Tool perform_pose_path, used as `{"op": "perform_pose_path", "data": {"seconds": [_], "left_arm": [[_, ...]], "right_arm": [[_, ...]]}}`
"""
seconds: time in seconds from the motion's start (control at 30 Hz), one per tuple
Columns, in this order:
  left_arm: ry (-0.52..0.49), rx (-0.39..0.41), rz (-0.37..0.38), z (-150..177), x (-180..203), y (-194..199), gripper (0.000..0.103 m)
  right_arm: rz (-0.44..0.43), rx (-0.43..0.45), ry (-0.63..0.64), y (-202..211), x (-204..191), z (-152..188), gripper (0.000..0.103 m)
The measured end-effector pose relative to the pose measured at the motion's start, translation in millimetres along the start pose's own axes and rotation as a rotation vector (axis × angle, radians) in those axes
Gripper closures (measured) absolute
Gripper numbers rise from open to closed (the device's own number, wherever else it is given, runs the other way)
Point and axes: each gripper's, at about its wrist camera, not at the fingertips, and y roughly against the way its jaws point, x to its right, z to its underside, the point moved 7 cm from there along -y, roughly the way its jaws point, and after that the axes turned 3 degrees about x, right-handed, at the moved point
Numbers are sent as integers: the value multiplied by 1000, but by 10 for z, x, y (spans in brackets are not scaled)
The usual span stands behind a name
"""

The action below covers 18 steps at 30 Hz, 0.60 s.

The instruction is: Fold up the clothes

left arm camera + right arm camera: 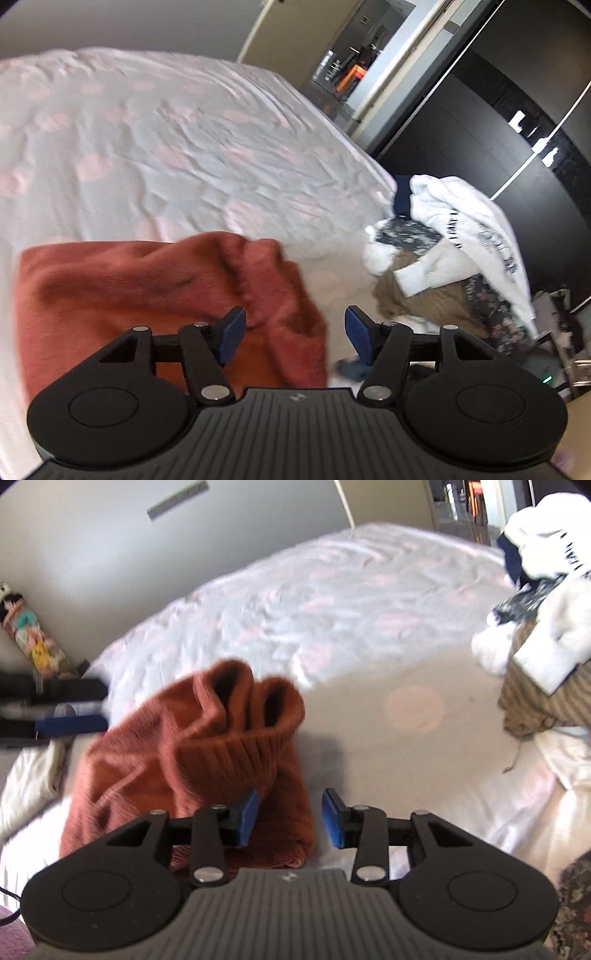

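left wrist view alone shows the dark wardrobe point(480, 122) past the bed's point(166, 147) edge; right wrist view alone shows the rust sweater's point(207, 746) ribbed cuffs; left gripper point(295, 334) and right gripper point(290, 818) both released.

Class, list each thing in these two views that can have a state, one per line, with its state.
Rust sweater: bunched on the bed, not neatly folded.
Clothes pile: heaped, unfolded.
Bed sheet: wrinkled.
Left hand-held gripper: open, gripping nothing.
Right hand-held gripper: open, gripping nothing.
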Motion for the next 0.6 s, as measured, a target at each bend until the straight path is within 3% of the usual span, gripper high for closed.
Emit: {"op": "perform_pose_path", "data": {"seconds": [0.07,0.2,0.4,0.43,0.47,0.6], "left_arm": [[-34,20,-80,89,-163,160,45],[-47,15,-197,302,-526,366,45],[-28,-22,-248,644,-918,474,45],[-21,-30,-253,696,-979,468,45],[-14,-40,-260,749,-1039,456,45],[-17,-107,-283,942,-1198,304,49]], "right_arm": [[-17,40,15,117,-81,-84,44],[-107,82,58,237,-393,-301,42],[-81,20,174,-99,-783,-323,45],[-67,-1,189,-176,-807,-296,49],[-38,-14,196,-221,-760,-255,61],[53,-65,169,-331,-495,-145,82]]}}
